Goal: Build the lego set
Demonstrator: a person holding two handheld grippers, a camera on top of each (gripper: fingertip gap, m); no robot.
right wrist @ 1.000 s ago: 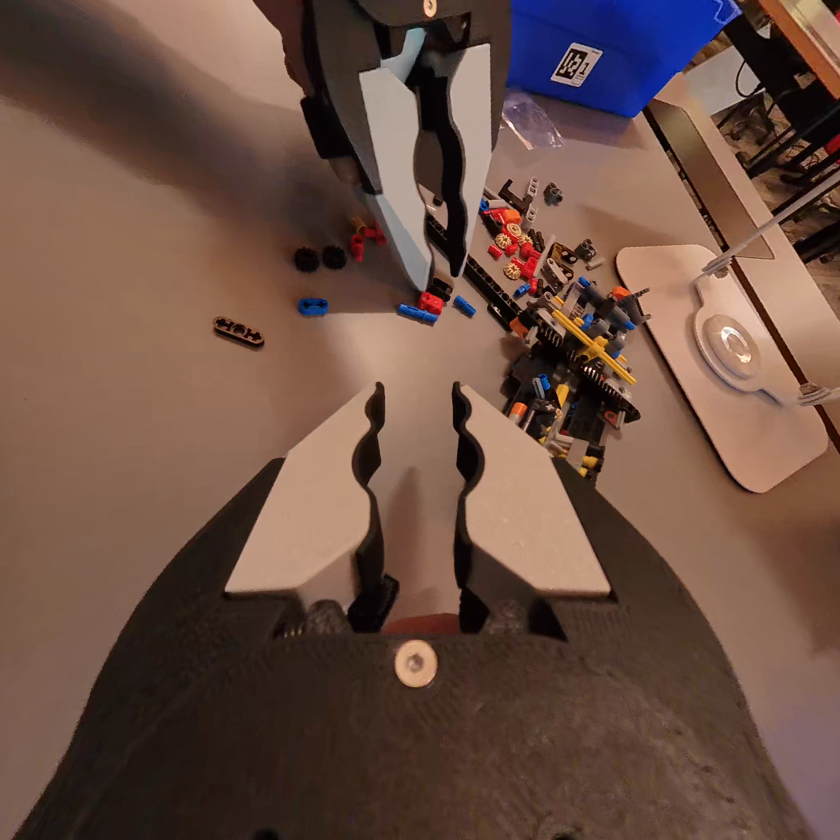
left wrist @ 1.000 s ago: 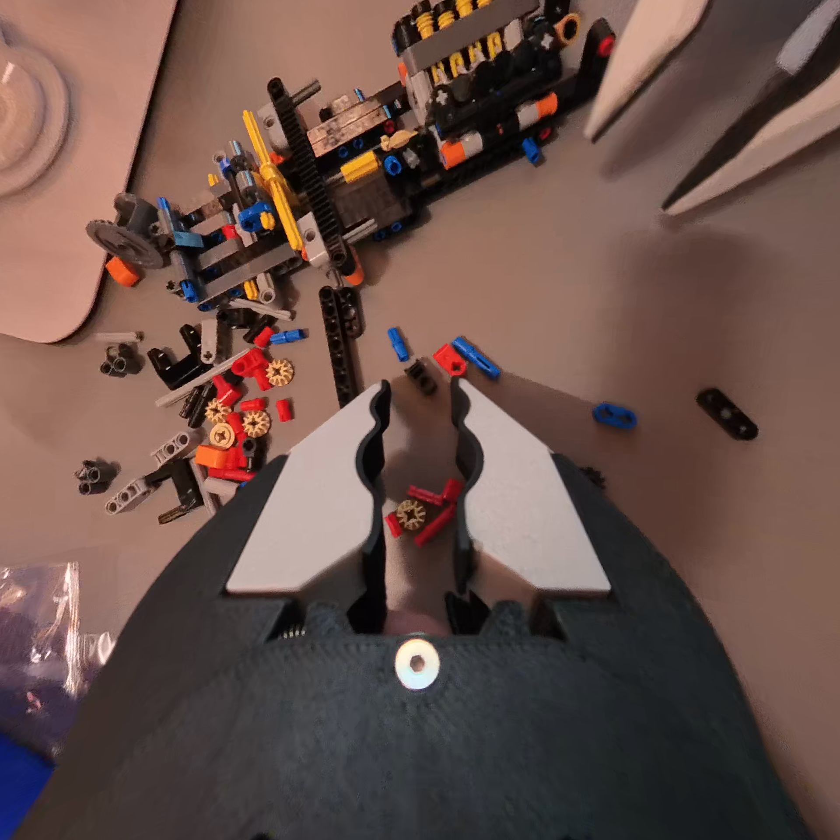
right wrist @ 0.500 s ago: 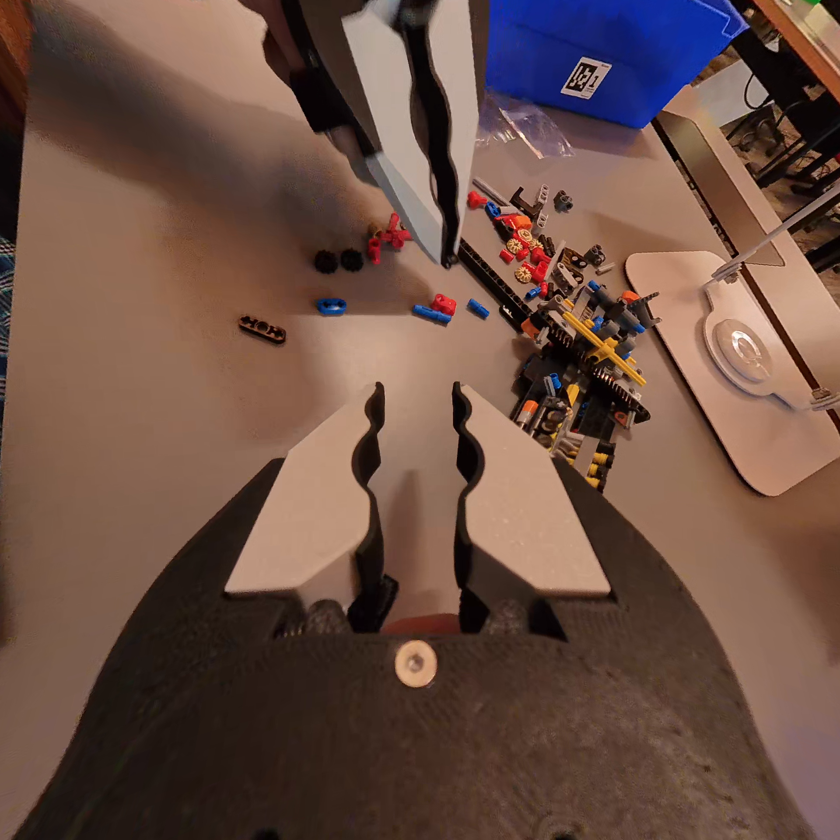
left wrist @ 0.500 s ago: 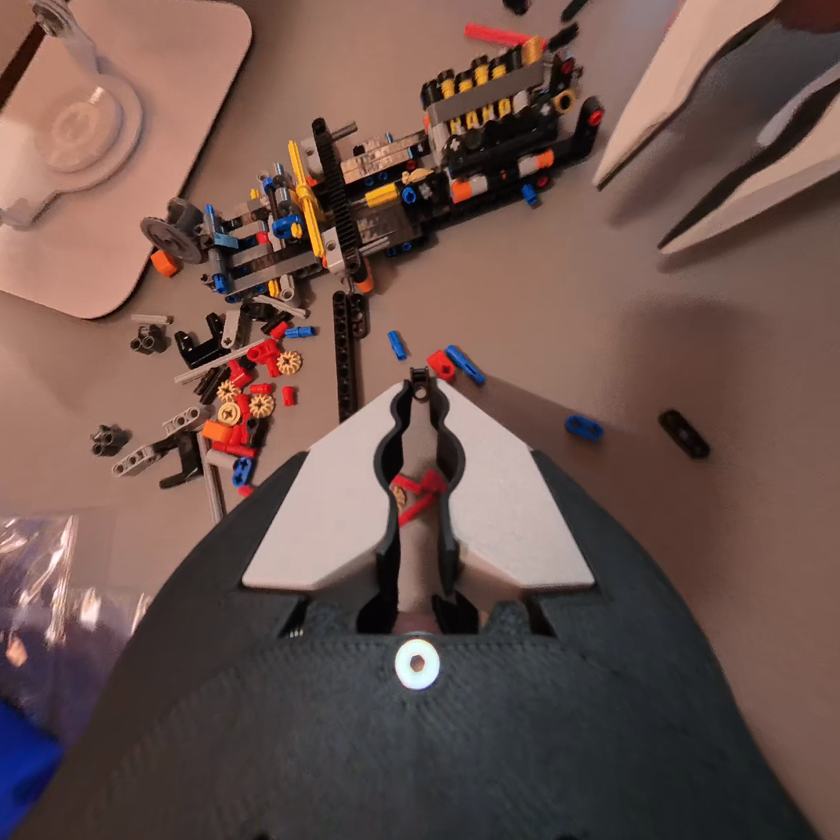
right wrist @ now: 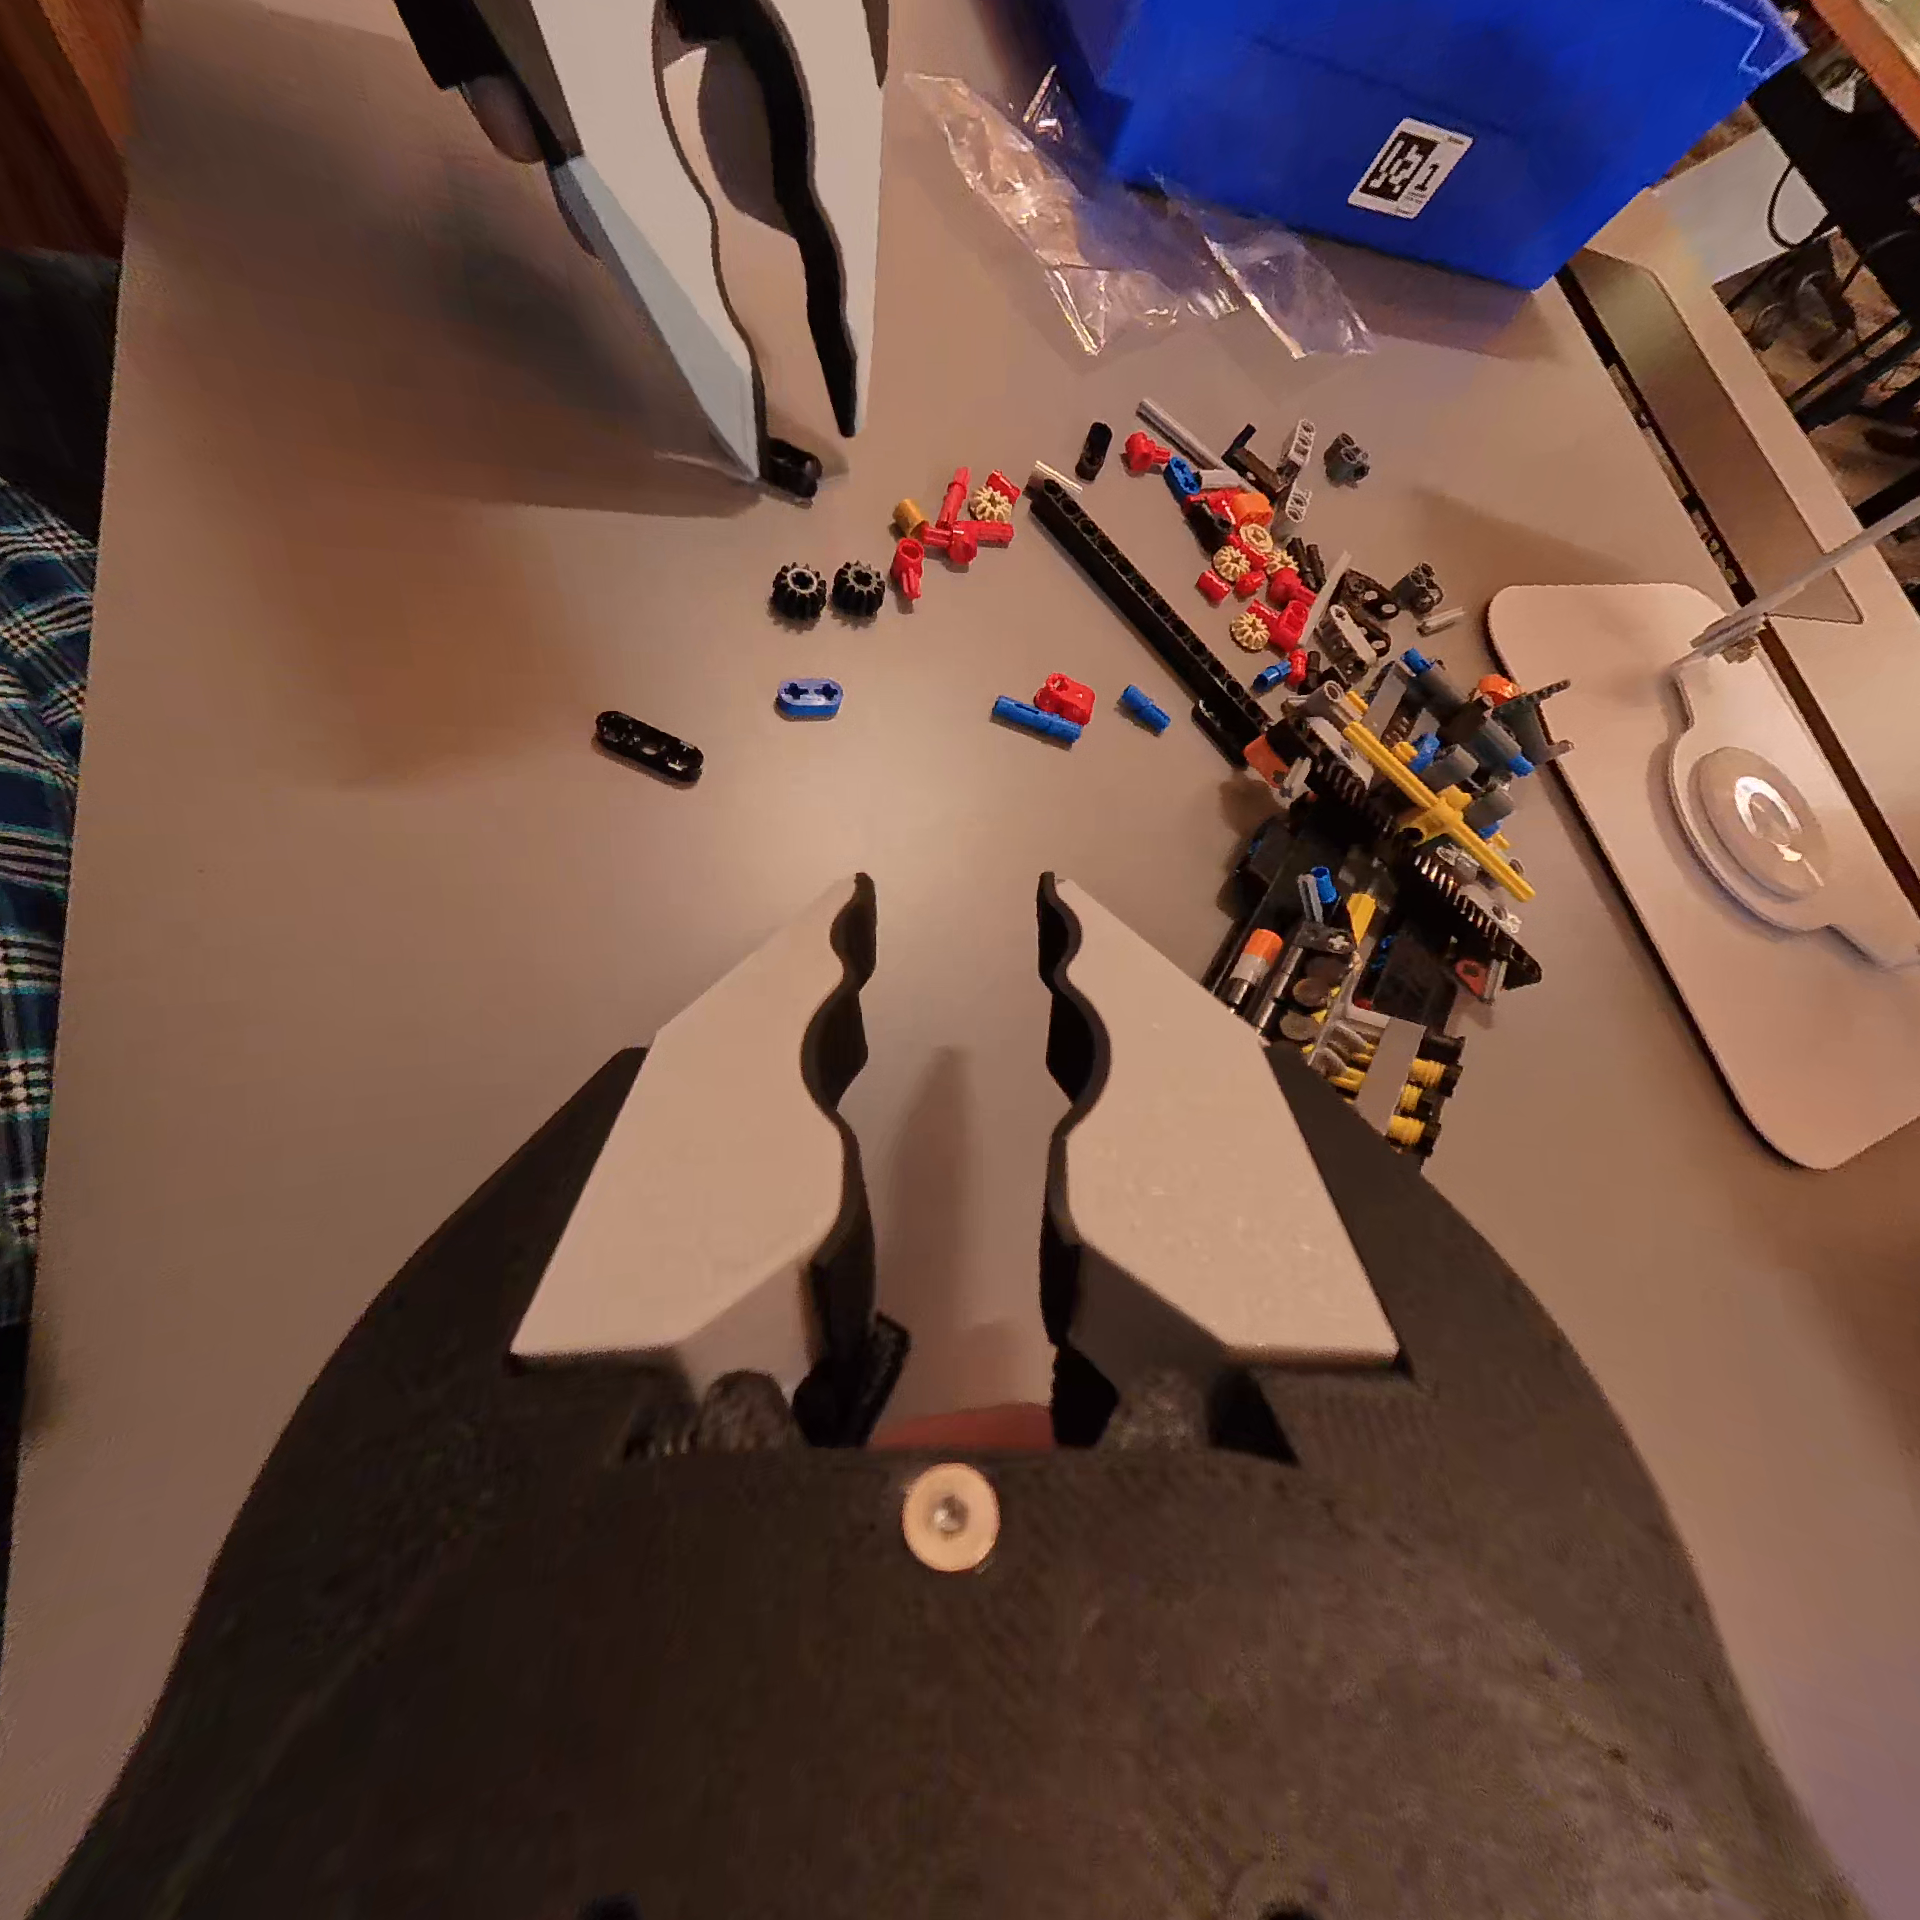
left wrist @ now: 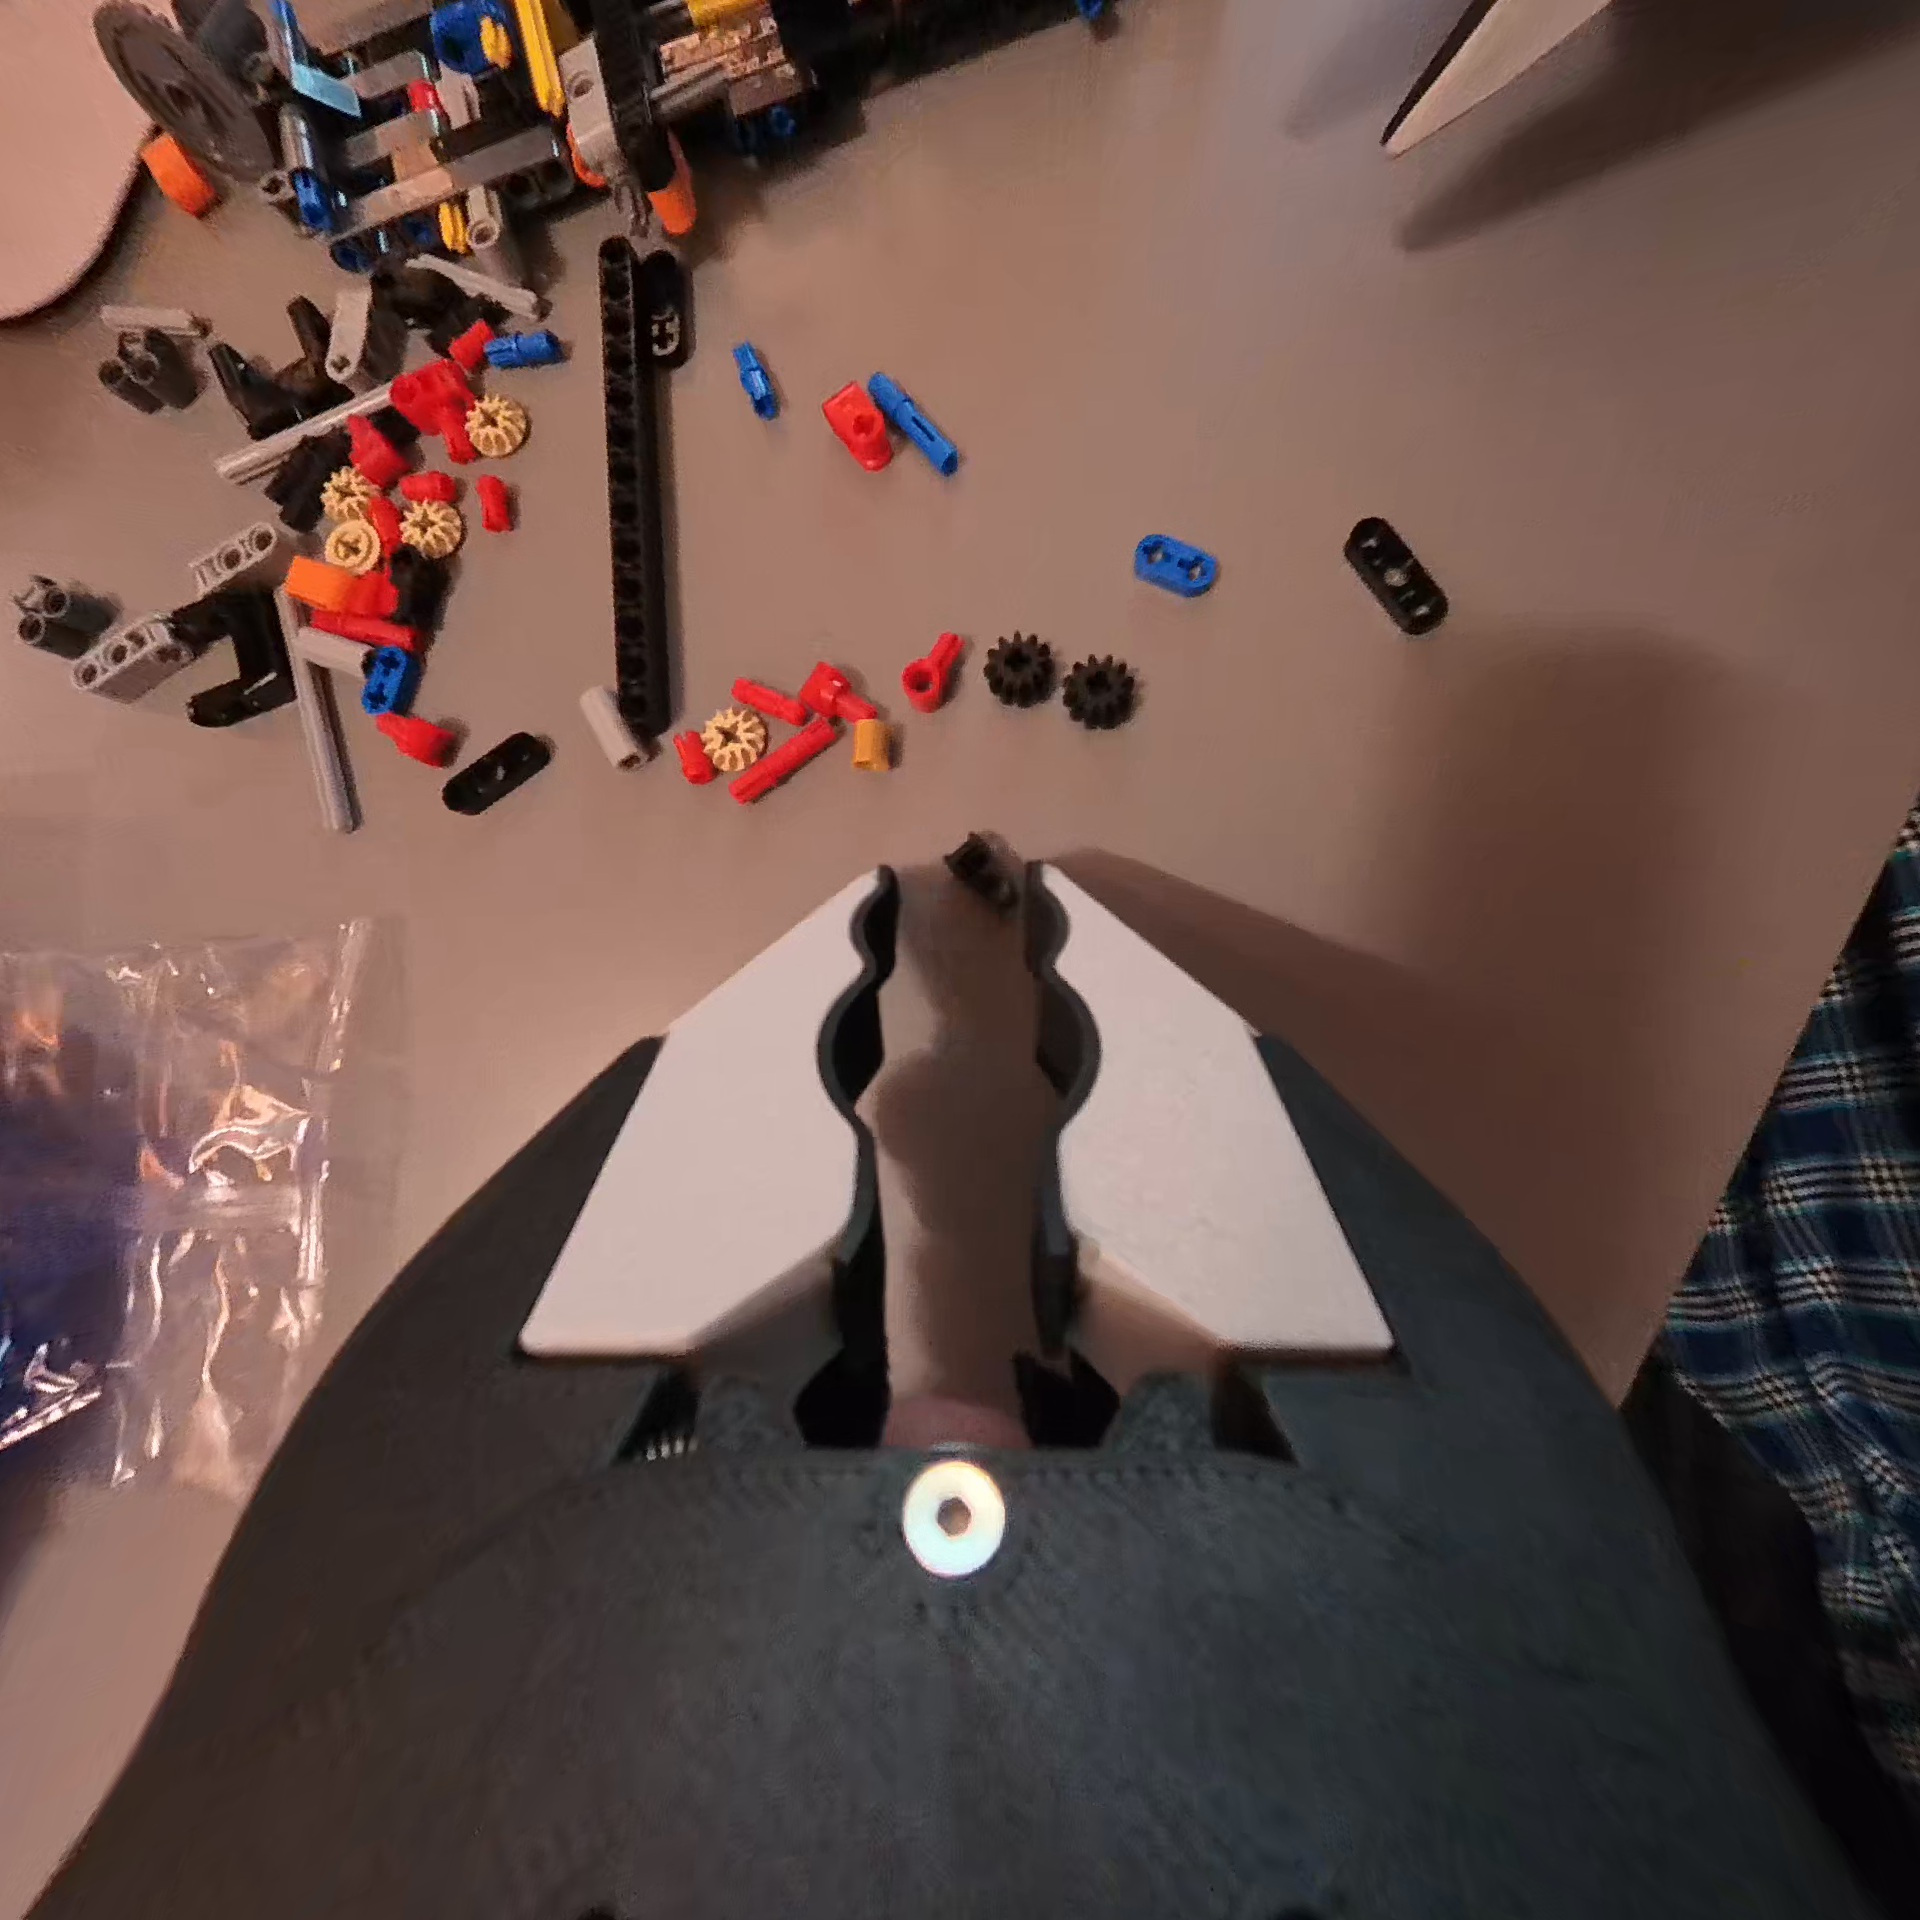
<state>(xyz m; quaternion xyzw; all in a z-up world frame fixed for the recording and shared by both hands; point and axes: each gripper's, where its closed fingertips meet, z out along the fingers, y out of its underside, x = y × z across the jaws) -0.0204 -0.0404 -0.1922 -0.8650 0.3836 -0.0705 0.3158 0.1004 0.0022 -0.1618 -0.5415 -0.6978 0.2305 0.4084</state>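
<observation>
My left gripper (left wrist: 958, 883) is open, low over the grey table, with a small black connector (left wrist: 985, 875) lying right at its tips. In the right wrist view the left gripper (right wrist: 798, 442) stands over that connector (right wrist: 790, 464), fingers apart. My right gripper (right wrist: 953, 885) is open and empty above bare table. The partly built model (right wrist: 1382, 862) lies to its right and at the top of the left wrist view (left wrist: 499, 104). Loose parts lie between: a long black beam (left wrist: 636, 499), two black gears (left wrist: 1055, 681), a red cluster with a tan gear (left wrist: 779, 727).
A blue two-hole link (right wrist: 808, 696) and a black three-hole link (right wrist: 648, 743) lie apart on the table. A blue bin (right wrist: 1403, 125) and clear bag (right wrist: 1122, 249) sit at the back. A pale board with a lens (right wrist: 1766, 831) is right. A plaid sleeve (left wrist: 1808, 1247) is near.
The left gripper shut on the small black connector, drew back from the model with it, and now stands open with the connector on the table at its tips. The right gripper stayed open.
</observation>
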